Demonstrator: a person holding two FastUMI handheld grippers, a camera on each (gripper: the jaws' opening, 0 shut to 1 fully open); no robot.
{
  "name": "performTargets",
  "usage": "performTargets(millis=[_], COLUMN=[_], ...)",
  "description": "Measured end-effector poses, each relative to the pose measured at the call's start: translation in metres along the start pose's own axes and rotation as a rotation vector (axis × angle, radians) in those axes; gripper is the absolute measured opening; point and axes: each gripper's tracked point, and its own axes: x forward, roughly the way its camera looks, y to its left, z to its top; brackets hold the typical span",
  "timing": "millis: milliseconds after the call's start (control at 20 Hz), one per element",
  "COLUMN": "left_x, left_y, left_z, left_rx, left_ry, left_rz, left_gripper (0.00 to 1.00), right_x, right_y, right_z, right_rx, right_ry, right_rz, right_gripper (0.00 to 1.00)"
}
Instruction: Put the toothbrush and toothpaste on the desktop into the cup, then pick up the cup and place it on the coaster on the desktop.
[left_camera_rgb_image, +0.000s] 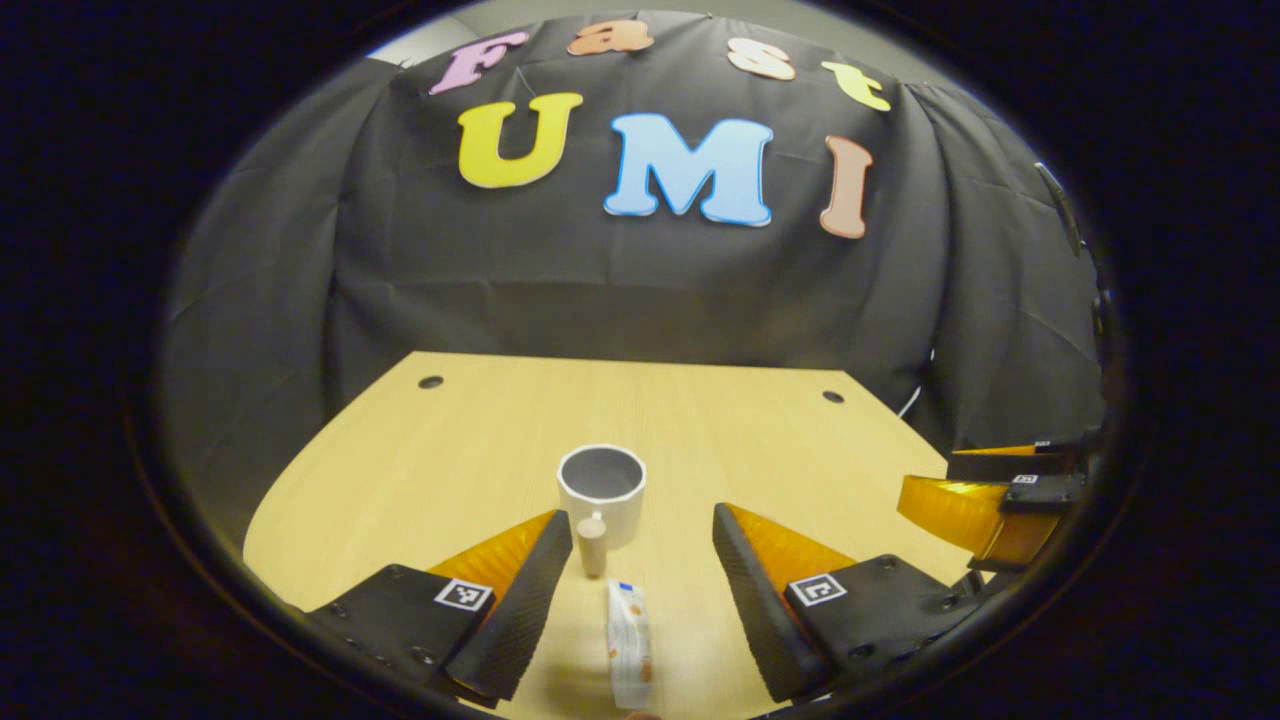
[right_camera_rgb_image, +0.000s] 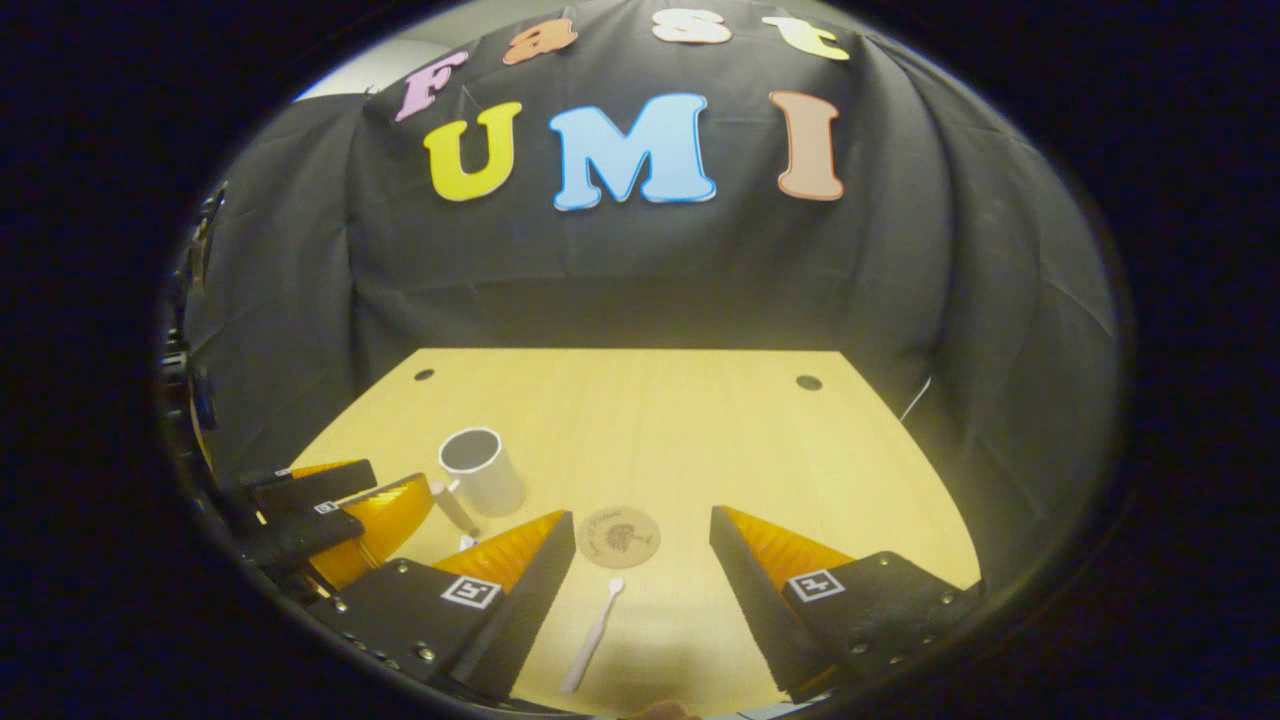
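Left gripper view first: left tongs (left_camera_rgb_image: 642, 580) spread wide, holding nothing, hovering over the toothpaste (left_camera_rgb_image: 629, 645), which lies flat on the surface (left_camera_rgb_image: 400, 470) between the two fingers without touching either. Cap end pointing at the white cup (left_camera_rgb_image: 601, 490), just beyond it. Cup standing upright, looks empty from this angle. Other gripper peeking in at the right edge.

Right gripper view: right tongs (right_camera_rgb_image: 642, 580) also wide apart and empty, lined up over the white toothbrush (right_camera_rgb_image: 594, 634) lying on the surface (right_camera_rgb_image: 800, 460). Round coaster (right_camera_rgb_image: 619, 537) just past the brush head, nothing on it. Cup (right_camera_rgb_image: 481, 470) off to the left, near the coaster but not on it.

Progress-wise: basically zero so far. Toothpaste and toothbrush both out of the cup, cup not on the coaster. Probably about to grab one item with each side, going by the alignment. Everything left: two pickups, two drops into the cup, then the cup move.

Surface is pale wood-look, two small round holes near the back edge, otherwise bare. Black cloth wall draped behind and round the sides, lighting pretty dim.
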Motion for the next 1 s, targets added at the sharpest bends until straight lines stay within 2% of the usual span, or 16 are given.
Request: performTargets(millis=[500, 850, 1000], left_x=[0.016, 0.015, 0.018], left_y=[0.017, 0.028, 0.024], left_z=[-0.065, -0.130, -0.143], left_rx=[-0.055, -0.032, -0.006], left_ry=[0.298, 0.575, 0.662], left_rz=[0.003, 0.011, 0.021], left_gripper=[0.92, 0.94, 0.94], right_x=[0.028, 0.038, 0.039], right_y=[0.022, 0.033, 0.038], right_z=[-0.073, -0.125, -0.145], right_rx=[0.004, 0.021, 0.023], right_ry=[0.306, 0.531, 0.611], right_rz=[0.015, 0.028, 0.037], right_gripper=[0.89, 0.89, 0.89])
